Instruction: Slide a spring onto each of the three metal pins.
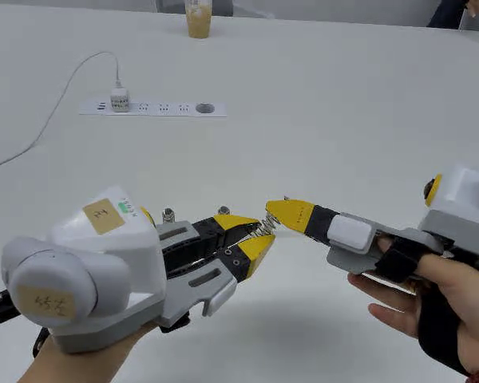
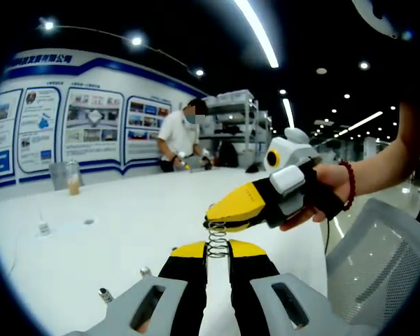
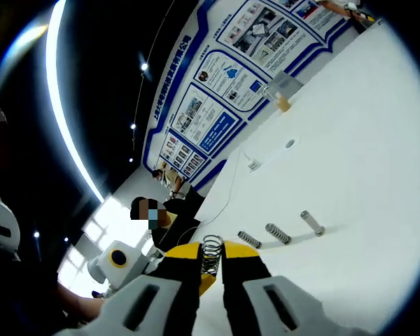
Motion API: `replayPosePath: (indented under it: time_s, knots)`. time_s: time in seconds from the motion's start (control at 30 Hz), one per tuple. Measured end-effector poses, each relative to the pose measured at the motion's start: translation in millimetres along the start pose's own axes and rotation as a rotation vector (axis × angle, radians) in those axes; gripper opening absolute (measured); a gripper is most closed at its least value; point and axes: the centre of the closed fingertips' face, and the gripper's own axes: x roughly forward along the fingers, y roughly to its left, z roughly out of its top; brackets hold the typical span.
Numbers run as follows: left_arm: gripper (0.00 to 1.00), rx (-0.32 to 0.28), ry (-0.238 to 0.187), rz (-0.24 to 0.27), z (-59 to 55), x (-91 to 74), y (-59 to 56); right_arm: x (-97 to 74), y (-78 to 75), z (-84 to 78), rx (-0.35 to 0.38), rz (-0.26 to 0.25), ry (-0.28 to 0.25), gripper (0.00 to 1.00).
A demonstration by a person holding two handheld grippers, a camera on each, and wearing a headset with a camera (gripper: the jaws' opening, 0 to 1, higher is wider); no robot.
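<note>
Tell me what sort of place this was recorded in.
Probably an open-plan lab or showroom: a long white workbench with a power strip, blue-framed display boards along the wall, storage racks, and strip lights overhead.

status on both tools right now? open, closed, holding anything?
Left tool: closed, holding one end of the spring.
Right tool: closed, holding the other end of the same spring.

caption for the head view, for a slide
Left gripper and right gripper meet at a spring above the table.
</note>
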Motion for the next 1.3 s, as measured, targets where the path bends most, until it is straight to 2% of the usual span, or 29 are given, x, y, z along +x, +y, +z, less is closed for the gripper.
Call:
replayPosePath:
  time_s: [0.27, 0.37, 0.47, 0.5, 0.57, 0.67, 0.77, 0.9, 1.0, 1.3]
  knots:
    - [0.11, -0.007, 0.036, 0.003, -4.4, -2.4, -1.3, 1.5, 3.6, -5.3, -0.047, 0.014, 0.026, 0.11]
    - [0.11, 0.003, 0.065, 0.006, -7.0, -2.4, -1.3, 2.4, 3.7, -6.7, -0.075, 0.010, 0.036, 0.11]
    - [0.12, 0.017, 0.106, 0.009, -13.3, -3.4, -1.2, 2.5, 3.5, -3.9, -0.079, 0.010, 0.024, 0.11]
    - [0.12, 0.018, 0.109, 0.009, -14.2, -3.8, -1.0, 2.4, 3.4, -2.4, -0.081, 0.009, 0.018, 0.11]
    - [0.13, -0.007, 0.134, 0.007, -20.1, -5.9, -1.7, 1.8, 2.5, 1.8, -0.097, 0.003, 0.005, 0.11]
    - [0.14, 0.005, 0.153, 0.014, -25.3, -9.4, -0.8, 0.0, 1.9, 7.7, -0.158, -0.002, -0.004, 0.11]
    - [0.19, -0.017, 0.171, 0.026, -30.8, -14.2, 0.4, -1.2, 1.1, 12.3, -0.234, -0.011, -0.008, 0.11]
    - [0.24, -0.010, 0.185, 0.050, -36.0, -21.2, 3.9, -1.8, -0.7, 15.7, -0.301, -0.021, -0.007, 0.11]
    - [0.27, -0.027, 0.180, 0.068, -37.1, -26.1, 7.2, -1.2, -2.4, 18.2, -0.354, -0.029, -0.006, 0.11]
    - [0.36, -0.037, 0.189, 0.117, -40.7, -36.3, 16.8, 3.0, -9.0, 28.2, -0.427, -0.054, -0.013, 0.11]
